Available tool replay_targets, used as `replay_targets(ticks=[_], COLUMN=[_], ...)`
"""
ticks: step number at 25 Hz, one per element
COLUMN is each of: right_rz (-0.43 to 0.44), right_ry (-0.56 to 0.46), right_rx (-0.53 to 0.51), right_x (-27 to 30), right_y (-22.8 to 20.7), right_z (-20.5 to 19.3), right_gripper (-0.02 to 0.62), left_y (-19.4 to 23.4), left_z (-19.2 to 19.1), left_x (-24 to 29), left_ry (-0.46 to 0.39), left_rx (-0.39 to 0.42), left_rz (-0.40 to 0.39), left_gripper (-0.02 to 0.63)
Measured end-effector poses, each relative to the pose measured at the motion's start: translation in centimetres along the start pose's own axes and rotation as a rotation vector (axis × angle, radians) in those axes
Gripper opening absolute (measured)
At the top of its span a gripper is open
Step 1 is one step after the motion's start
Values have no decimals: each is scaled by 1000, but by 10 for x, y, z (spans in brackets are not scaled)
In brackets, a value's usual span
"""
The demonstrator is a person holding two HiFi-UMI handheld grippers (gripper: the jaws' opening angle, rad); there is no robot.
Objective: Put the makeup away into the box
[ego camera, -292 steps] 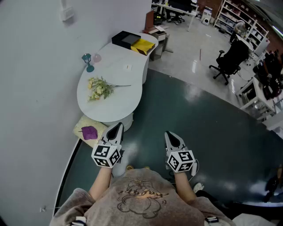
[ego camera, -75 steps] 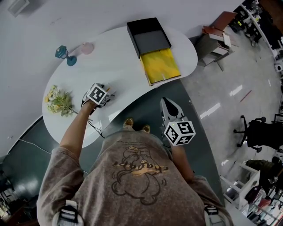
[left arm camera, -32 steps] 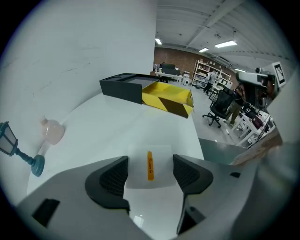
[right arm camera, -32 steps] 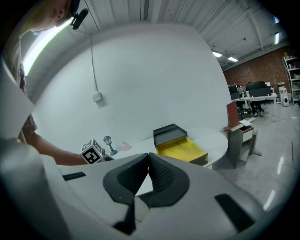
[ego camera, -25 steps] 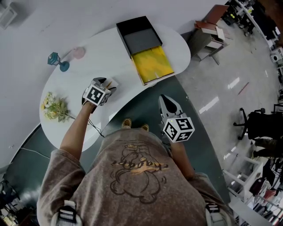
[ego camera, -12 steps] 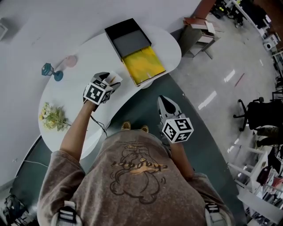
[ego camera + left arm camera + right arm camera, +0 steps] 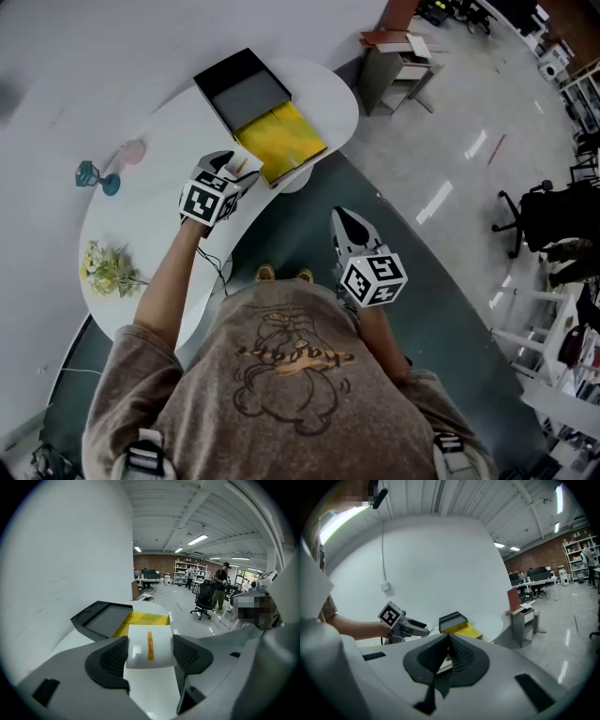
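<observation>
Looking down from the head view, far left on the smooth white kidney-shaped table (image 7: pixel 159 202) there's a loose bunch of pale yellow-green flowers (image 7: pixel 106 268). Next come a small teal stemmed glass (image 7: pixel 94 175) and a little pink round thing (image 7: pixel 132 151) I can't really make out. Next over, the left gripper (image 7: pixel 228 166) has its dark ribbed pads (image 7: pixel 114 657) spread wide but still pinching a glossy white flat rectangular makeup case with an orange stripe (image 7: pixel 149 644). There's one pad on each side, and it's held up above the table, just short of the box. That flat open black box with a matte grey inner tray (image 7: pixel 242 86) has a shiny yellow half (image 7: pixel 278 141) right against it. Right gripper (image 7: pixel 343 218) hangs over the dark green floor (image 7: pixel 281 234), jaws pressed together with nothing in them.
</observation>
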State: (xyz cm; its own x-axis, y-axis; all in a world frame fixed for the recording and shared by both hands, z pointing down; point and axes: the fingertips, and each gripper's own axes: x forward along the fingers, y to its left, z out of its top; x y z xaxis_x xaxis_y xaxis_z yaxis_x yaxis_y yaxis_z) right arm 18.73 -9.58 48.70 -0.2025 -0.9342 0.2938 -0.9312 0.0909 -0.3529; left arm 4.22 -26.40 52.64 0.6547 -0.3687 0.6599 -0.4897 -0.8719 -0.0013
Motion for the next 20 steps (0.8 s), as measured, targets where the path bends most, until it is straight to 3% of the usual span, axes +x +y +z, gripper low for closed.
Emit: replay_targets(ticks=[12, 20], right_rz=[-15, 4], right_ry=[-1, 11], right_rx=[9, 26], right_x=[-42, -38], right_y=[-54, -69], right_z=[6, 8], right_gripper=[3, 3], left_y=[-35, -26], left_z=[28, 29], left_x=[30, 46], left_ry=[1, 18], left_rx=[-3, -42], left_rz=[19, 39], left_gripper=[319, 320])
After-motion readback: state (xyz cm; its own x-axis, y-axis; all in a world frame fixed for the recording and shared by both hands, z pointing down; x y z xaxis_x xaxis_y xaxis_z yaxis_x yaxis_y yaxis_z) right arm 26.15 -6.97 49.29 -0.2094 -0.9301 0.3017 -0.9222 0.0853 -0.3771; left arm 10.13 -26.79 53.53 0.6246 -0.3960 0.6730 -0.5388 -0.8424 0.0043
